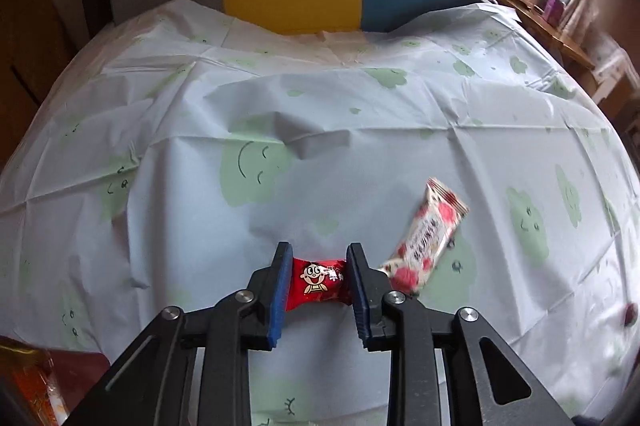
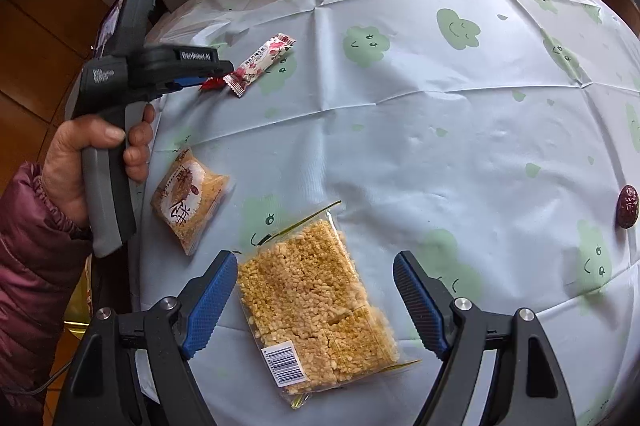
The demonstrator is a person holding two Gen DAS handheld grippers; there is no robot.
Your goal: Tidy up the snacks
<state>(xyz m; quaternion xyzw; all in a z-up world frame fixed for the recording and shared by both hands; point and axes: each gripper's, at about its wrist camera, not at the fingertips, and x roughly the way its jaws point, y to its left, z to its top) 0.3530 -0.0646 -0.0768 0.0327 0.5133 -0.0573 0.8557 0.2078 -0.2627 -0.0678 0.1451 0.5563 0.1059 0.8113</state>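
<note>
Rice-crisp pack [image 2: 316, 310] lies on bench [image 2: 440, 130] near front edge, between wide-apart pads of right hand-held gripper [image 2: 314, 302], untouched. Left hand-held gripper [image 1: 319, 280] held level nr left edge, clamped on red candy [image 1: 319, 278]; person's hand [image 2: 96, 162] wraps grip. Pink-white bar [image 1: 424, 238] just beside it, w/ brown pastry pack [image 2: 190, 200] nearer front. Red date [image 2: 627, 206] at right edge. Orange pack [image 1: 32, 386] cut off by frame.
</note>
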